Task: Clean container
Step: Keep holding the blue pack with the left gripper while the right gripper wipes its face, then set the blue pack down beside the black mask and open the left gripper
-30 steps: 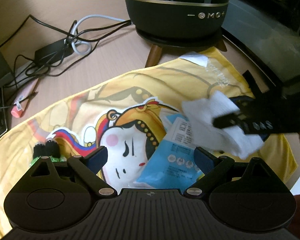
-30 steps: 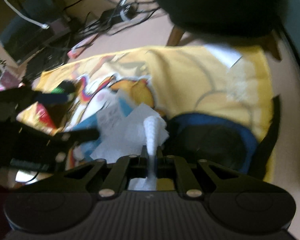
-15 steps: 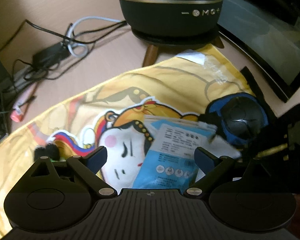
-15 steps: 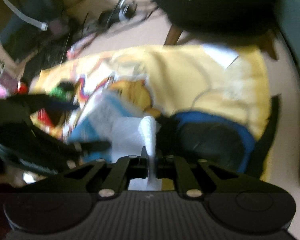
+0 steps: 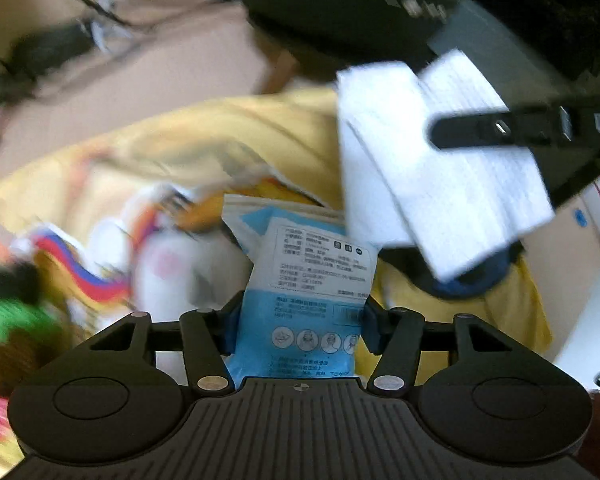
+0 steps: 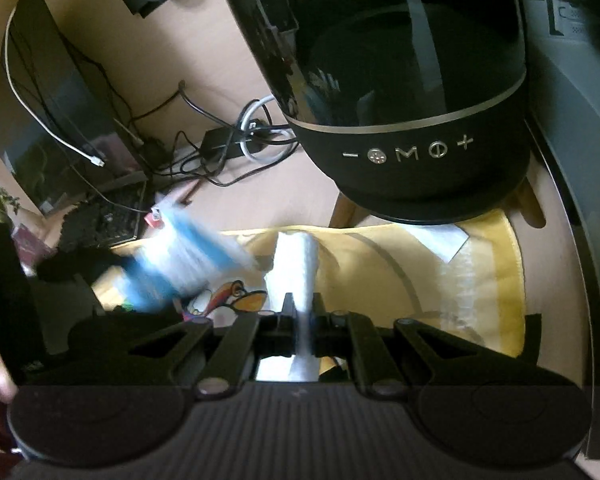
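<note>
My left gripper (image 5: pixel 299 320) is shut on a light blue printed packet (image 5: pixel 300 280), held up above the yellow cartoon cloth (image 5: pixel 220 140). In the right wrist view the same packet (image 6: pixel 180 264) is a blue blur at the left. My right gripper (image 6: pixel 302 312) is shut on a folded white tissue (image 6: pixel 298 264). It reaches in from the upper right in the left wrist view, the right gripper (image 5: pixel 460 136) pinching the tissue (image 5: pixel 440 184) in the air. Below the tissue a dark, blue-rimmed round container (image 5: pixel 468 280) lies on the cloth, mostly hidden.
A big black glossy appliance (image 6: pixel 400 80) on wooden legs stands just behind the cloth (image 6: pixel 400 264). Tangled cables (image 6: pixel 228 152), a dark monitor (image 6: pixel 60 120) and a keyboard (image 6: pixel 108 216) fill the far left. A green fuzzy object (image 5: pixel 12 320) lies at the cloth's left.
My left gripper has shut on the blue packet and lifted it off the cloth. My right gripper has risen with the tissue, away from the round container.
</note>
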A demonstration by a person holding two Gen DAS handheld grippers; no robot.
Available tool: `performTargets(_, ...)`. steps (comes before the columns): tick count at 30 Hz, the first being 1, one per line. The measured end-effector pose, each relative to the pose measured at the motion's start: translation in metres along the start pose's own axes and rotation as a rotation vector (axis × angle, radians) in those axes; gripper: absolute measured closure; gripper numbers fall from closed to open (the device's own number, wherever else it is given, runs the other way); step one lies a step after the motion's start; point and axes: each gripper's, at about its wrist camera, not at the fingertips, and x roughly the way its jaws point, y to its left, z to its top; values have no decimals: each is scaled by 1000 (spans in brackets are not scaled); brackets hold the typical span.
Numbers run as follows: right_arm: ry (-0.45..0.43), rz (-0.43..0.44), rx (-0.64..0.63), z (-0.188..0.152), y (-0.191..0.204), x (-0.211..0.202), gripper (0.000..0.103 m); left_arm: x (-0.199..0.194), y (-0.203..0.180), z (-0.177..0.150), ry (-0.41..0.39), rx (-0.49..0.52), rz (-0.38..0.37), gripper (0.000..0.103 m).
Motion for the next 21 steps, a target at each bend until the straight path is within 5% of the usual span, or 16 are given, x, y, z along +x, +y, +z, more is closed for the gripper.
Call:
performTargets(2,13,-11,-5,1,1,6,96,-12,-1,7,-103,105,203,43)
performTargets(4,20,-30,-27,-1,5,10,96,-12,-17,8,-215,303,488,42)
performTargets(6,24,-49,-48,-4,8,13,96,3,-33,3,-257,459,650,42)
performTargets(7,26,-50,-47,-5,8,11,96,13,-40,-2,-249,509,673,42)
performTargets(12,7,-39,-51,2,13,12,96,41,-66,-28,-172,599,618,40)
performTargets(15,-32,73,-30,13,23,7,96,39,-81,-44,-178,662,576,23)
performTargets(18,-2,189,-23,20,37,16,96,16,-89,-55,-189,677,404,9)
performTargets(21,80,150,-79,11,48,38,96,-4,-89,-55,-173,621,237,9)
